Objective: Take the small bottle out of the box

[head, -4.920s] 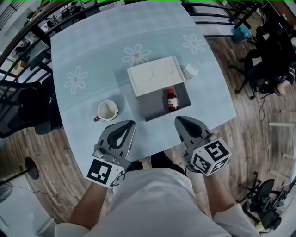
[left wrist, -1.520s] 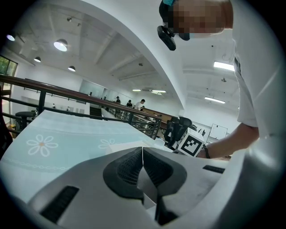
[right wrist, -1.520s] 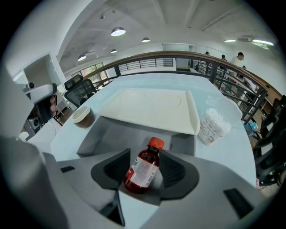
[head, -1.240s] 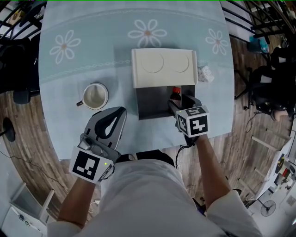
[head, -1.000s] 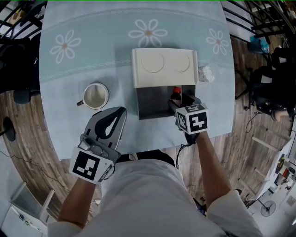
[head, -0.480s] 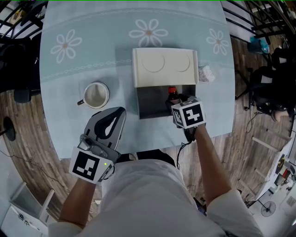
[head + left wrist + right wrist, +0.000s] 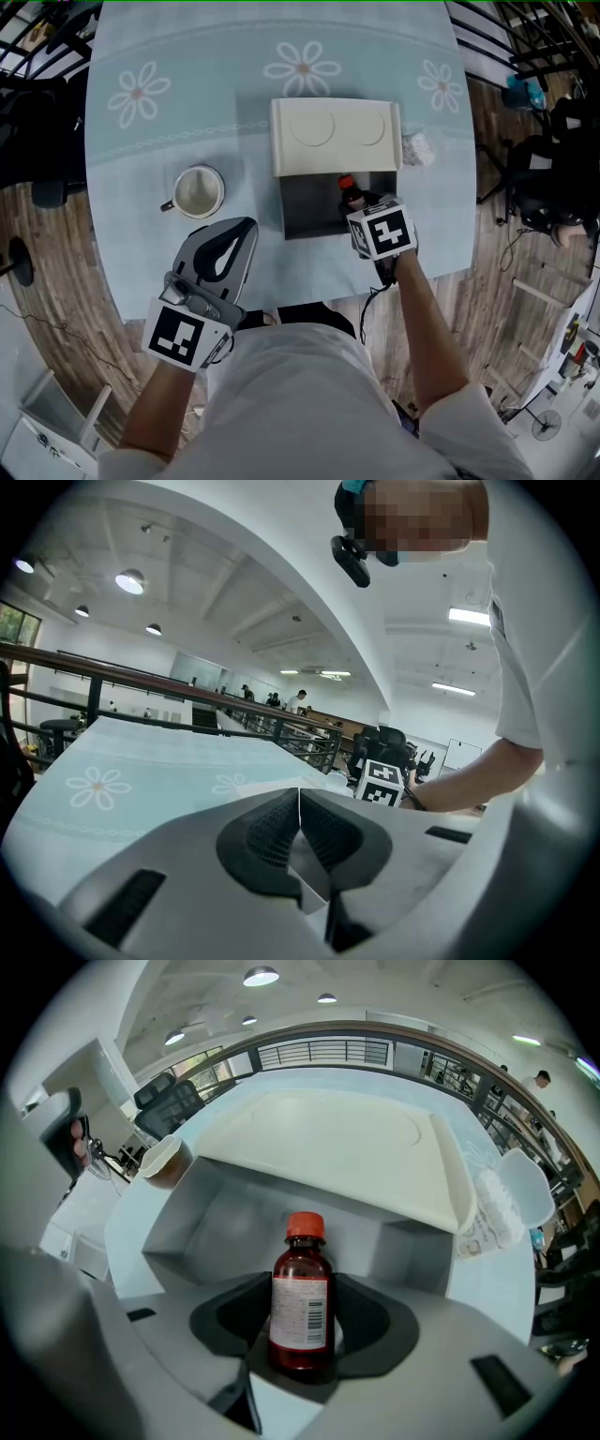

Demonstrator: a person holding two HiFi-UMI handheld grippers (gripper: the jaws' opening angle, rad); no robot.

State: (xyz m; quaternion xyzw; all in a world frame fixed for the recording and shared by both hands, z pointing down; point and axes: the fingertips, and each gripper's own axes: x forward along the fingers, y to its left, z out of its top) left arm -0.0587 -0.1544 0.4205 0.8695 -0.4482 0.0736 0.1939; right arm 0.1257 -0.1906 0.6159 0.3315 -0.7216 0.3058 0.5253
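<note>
While the right claw (image 7: pixel 359 204) reaches into the open grey box (image 7: pixel 307 202) from 5 o'clock, its jaws are closing on the small bottle (image 7: pixel 300 1302), and the pads meet its sides left and right. That bottle (brown, with a red cap and a white label) stands upright on the box floor toward the 3 o'clock side, just short of the cream lid (image 7: pixel 333 136) at the box's 12 o'clock end. At 7 o'clock from the box, the left claw (image 7: pixel 298 803) is at the near edge of the desk (image 7: pixel 187 103), its jaws together with nothing between them. A white mug (image 7: pixel 197 190) sits at 9 o'clock of the box, apart from it.
</note>
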